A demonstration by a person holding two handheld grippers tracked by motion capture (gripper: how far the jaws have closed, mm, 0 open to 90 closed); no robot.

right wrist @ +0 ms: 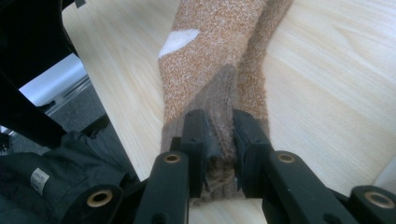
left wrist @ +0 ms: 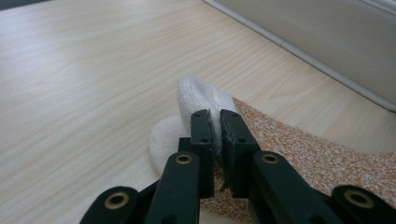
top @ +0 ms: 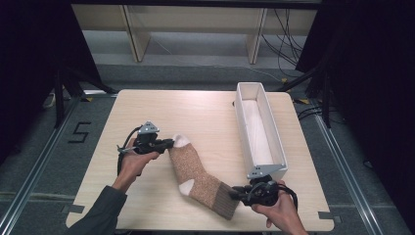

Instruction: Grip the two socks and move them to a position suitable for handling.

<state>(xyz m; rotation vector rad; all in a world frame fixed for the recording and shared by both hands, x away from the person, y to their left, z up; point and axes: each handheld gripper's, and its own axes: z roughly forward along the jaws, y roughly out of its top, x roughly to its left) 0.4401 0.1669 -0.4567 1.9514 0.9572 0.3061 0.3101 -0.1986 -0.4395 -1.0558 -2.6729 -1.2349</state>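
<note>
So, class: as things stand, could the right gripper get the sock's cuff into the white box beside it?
Probably yes. The right gripper, shut on the sock cuff, sits just below the box's open near end with bare table between; the left gripper pinching the toe would have to follow.

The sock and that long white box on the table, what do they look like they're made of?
The sock looks like knitted fabric: a speckled orange-brown weave with white toe and heel patches, a ribbed darker cuff, and soft folds where each claw pinches it. The box seems rigid, perhaps painted wood or board, with straight, thin, matte white walls; the exact material is hard to tell. The table shows pale wood grain, possibly laminate.
</note>
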